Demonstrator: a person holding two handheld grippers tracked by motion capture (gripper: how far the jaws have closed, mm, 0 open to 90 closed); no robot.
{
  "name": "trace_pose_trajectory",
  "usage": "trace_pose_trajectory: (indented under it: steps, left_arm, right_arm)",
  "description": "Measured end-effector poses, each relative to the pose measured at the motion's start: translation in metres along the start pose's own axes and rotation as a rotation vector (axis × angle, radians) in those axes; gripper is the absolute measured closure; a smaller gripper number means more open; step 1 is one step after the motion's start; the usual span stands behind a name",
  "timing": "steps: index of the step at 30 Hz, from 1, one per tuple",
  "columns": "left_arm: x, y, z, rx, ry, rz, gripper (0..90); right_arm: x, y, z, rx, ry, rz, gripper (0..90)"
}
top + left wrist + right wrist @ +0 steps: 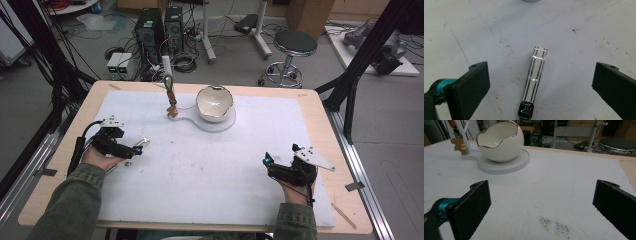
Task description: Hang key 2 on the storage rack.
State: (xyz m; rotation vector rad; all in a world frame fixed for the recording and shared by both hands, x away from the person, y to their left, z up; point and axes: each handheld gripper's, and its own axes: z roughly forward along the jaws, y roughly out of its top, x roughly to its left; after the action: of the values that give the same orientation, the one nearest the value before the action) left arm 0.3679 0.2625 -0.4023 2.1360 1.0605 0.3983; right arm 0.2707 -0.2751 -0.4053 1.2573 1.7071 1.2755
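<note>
Grippers both resting low on the surface, one in each of my hands. Left gripper sits near the left edge, jaws spread wide, nothing held. A flat clip with black and clear stripes and a dark faceted end lies on the mat between those jaws, touching neither. In the high view it shows as a small shiny piece just at the gripper tip. Right gripper is near the front right corner, jaws also wide apart and empty; some dark specks on the mat ahead of it. Bowl shaped like a cracked eggshell stands on a round white base toward the far edge, centre. Thin white post rises just left of the bowl, with a brown tag hanging on it.
</note>
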Motion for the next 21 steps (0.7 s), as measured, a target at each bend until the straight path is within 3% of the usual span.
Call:
trace_pose_trajectory:
  steps: [12,21]
  left_arm:
    - [0.002,0.012,0.022,0.106,-0.032,0.047,4.4]
    - [0.004,0.013,0.03,0.151,-0.052,0.073,16.8]
  right_arm:
    - [-0.001,0.0,-0.001,-0.011,-0.008,0.011,0.5]
    - [-0.001,0.0,-0.001,-0.007,-0.003,0.013,0.5]
